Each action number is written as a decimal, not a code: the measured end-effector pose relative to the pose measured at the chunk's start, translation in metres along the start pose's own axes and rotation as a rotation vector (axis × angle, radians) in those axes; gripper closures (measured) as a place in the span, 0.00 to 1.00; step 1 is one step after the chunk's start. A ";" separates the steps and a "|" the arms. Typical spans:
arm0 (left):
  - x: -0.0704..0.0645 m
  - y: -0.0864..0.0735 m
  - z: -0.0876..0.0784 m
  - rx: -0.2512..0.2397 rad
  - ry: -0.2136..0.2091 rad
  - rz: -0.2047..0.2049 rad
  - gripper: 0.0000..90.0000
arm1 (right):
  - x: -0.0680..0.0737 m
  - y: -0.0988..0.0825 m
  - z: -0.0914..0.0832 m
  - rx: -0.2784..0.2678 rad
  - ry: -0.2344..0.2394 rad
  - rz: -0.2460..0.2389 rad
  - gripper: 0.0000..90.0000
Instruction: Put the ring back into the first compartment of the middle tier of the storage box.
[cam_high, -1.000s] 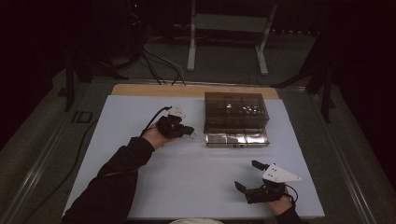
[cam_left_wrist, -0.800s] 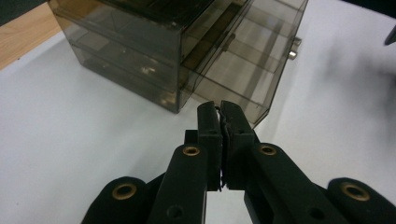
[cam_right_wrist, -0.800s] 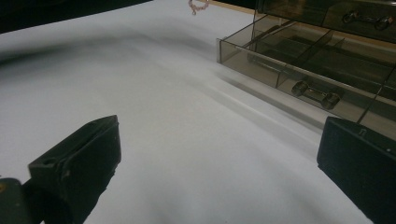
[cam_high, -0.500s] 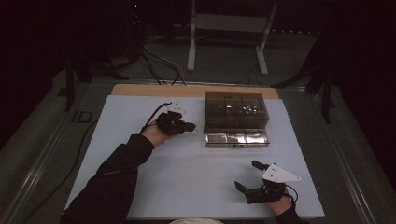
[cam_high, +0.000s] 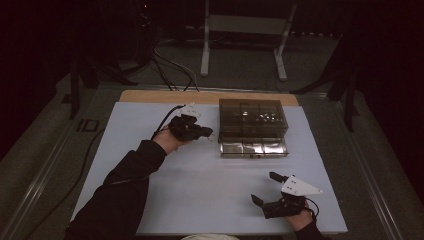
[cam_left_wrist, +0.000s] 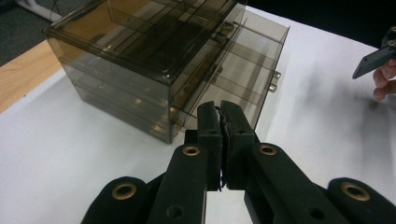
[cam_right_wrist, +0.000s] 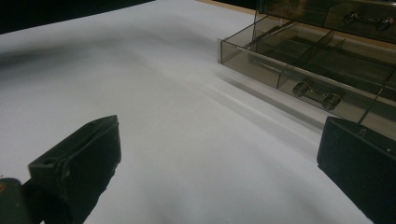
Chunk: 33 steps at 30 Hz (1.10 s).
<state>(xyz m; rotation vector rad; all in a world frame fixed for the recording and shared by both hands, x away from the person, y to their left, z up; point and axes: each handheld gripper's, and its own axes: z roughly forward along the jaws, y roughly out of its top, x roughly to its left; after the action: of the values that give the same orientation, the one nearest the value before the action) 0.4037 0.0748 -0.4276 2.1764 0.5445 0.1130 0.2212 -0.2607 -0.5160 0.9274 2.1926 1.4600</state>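
Note:
A smoky clear drawer box (cam_high: 252, 114) stands at the back middle of the white table cover (cam_high: 200, 190). Its bottom drawer (cam_high: 254, 148) is pulled out toward me, and its small metal handle (cam_right_wrist: 317, 94) shows in the right gripper view. My left gripper (cam_high: 206, 133) hovers just left of the box, shut, with nothing visible between its jaws (cam_left_wrist: 220, 112). It points at the box's near corner (cam_left_wrist: 168, 126). My right gripper (cam_high: 265, 188) rests near the front right edge, open and empty (cam_right_wrist: 219, 140), facing the open drawer (cam_right_wrist: 308, 60).
A strip of bare wood (cam_high: 165, 96) runs along the table's far edge. Behind the table, cables (cam_high: 170, 70) lie on the floor beside a metal stand (cam_high: 240, 30). A cable (cam_high: 90, 150) trails off the table's left side.
My left gripper has lifted slightly beside the box, still shut. The right gripper and the drawer have not moved.

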 end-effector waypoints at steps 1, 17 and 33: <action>0.000 0.001 0.000 -0.002 -0.004 -0.002 1.00 | 0.000 0.000 0.000 0.000 0.000 -0.001 0.00; -0.006 0.016 0.006 -0.024 -0.017 0.002 1.00 | 0.000 0.000 0.000 0.000 0.001 0.000 0.00; -0.016 0.029 0.023 -0.035 -0.037 0.016 1.00 | 0.000 0.000 0.000 0.001 0.002 -0.003 0.00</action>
<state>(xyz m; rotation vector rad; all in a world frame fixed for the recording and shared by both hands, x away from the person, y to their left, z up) 0.4057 0.0358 -0.4173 2.1454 0.5002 0.0898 0.2210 -0.2608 -0.5158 0.9231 2.1960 1.4590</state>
